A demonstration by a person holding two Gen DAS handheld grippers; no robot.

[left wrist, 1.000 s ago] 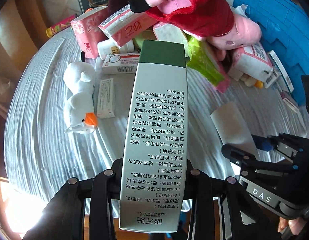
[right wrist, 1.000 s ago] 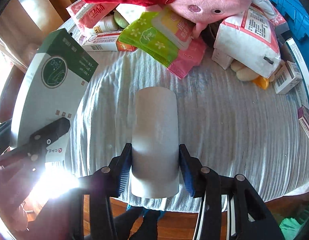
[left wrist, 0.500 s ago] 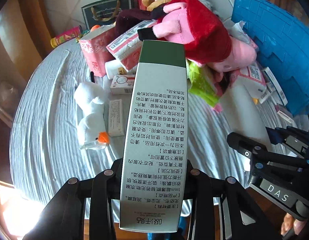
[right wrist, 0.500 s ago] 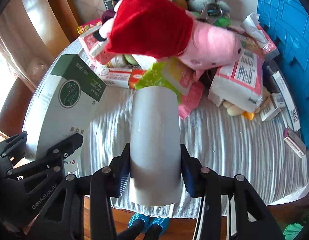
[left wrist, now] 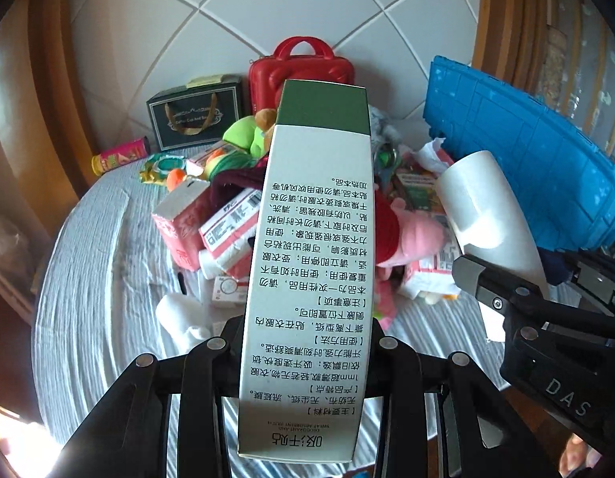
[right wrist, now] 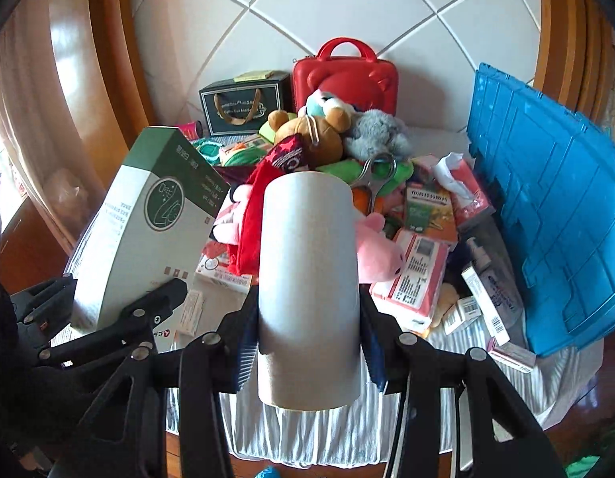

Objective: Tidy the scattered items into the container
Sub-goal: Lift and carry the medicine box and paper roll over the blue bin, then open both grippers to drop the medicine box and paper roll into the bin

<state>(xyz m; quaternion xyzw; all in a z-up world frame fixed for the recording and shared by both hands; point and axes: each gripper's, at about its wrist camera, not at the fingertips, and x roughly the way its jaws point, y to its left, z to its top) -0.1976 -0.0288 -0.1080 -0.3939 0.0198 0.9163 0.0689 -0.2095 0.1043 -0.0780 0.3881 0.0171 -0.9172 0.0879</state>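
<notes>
Both hands lifted off the table [right wrist: 315,430]: left gripper [left wrist: 303,342] fingers clamp green-white box [left wrist: 311,263], right gripper [right wrist: 307,326] fingers clamp white roll [right wrist: 307,279]. Blue crate [right wrist: 554,207] to the right; most clutter left.

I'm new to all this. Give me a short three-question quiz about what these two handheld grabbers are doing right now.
1. True or false: the left gripper holds a green-and-white box.
2. What does the right gripper hold: A) a pink plush toy, B) a white paper roll, C) a red case?
3. Fill in: the blue container stands on the ___ side of the table in the right wrist view.

Key: 1 true; 2 B; 3 right.
</notes>
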